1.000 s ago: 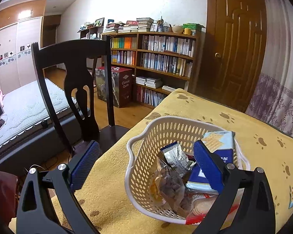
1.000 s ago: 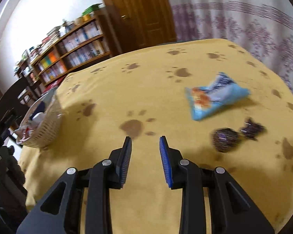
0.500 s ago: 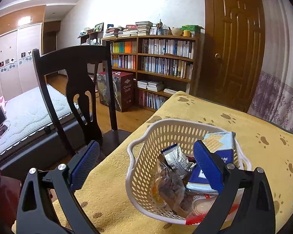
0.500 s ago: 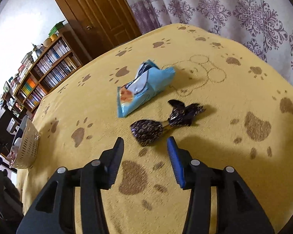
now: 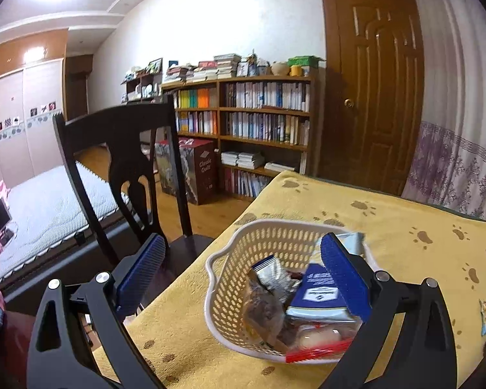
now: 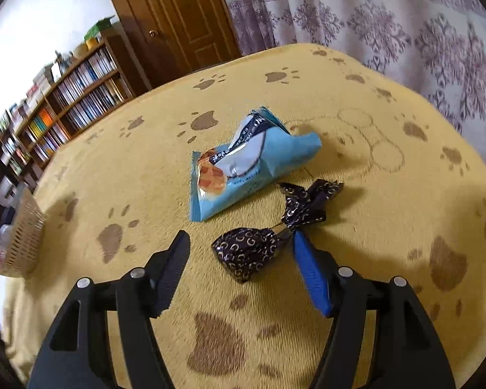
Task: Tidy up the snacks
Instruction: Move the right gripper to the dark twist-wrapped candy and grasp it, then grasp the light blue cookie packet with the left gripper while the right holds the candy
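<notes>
Now, from the left wrist view, the left gripper has its 2 fingers wide open and holds nothing. It hangs over the near side of the white basket, which sits on the yellow worktop close to the edge by a dark chair. Several snacks lie in the basket, a blue and white pack among them. The right finger is in front of that pack, and the left finger is out past the worktop edge.

From the right wrist view, the right gripper is open too and holds nothing. A dark wrapped candy lies on the worktop between the fingers, nearer the right one. Its twisted tail sticks out past the right fingertip. I cannot tell if the finger touches it. A light blue snack bag lies just beyond the candy. The basket is well apart, at the left edge of this view.

The candy looks small, light and a bit crinkly, so it should be easy to lift. The round part is likely the best place to pinch, because the thin tail may slip. A soft squeeze seems wise, as it could squash.
</notes>
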The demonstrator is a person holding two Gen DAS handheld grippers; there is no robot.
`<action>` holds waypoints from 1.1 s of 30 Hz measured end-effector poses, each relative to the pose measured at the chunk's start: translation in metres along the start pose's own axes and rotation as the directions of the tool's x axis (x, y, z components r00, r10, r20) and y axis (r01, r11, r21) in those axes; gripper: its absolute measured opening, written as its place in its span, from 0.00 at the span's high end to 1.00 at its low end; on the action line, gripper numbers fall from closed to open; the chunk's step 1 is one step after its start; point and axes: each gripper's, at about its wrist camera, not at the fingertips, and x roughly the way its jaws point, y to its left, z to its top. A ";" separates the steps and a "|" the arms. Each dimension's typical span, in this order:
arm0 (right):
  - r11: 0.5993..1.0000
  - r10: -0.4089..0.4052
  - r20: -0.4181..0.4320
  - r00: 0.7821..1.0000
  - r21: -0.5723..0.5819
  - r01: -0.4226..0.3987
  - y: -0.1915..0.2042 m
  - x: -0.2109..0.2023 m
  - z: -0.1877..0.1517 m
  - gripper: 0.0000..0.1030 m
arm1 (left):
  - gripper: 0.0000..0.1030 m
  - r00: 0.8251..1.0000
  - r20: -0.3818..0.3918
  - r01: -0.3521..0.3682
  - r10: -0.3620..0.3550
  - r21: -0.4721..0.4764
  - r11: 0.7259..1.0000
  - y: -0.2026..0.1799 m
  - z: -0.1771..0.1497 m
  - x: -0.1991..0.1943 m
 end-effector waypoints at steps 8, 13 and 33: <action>0.997 -0.050 0.011 0.999 -0.058 0.051 -0.002 -0.002 -0.003 0.54 | 0.03 0.994 0.001 0.106 -0.106 0.031 0.994 -0.030 0.001 -0.022; 0.999 -0.011 0.023 1.000 -0.044 0.012 -0.015 -0.013 -0.005 0.54 | 0.03 0.986 -0.002 0.168 -0.168 0.097 0.981 -0.063 -0.003 -0.034; 0.999 0.017 0.064 0.998 0.050 -0.020 -0.072 -0.030 -0.007 0.54 | 0.03 0.794 -0.265 0.608 -0.547 0.366 0.705 -0.254 -0.064 -0.049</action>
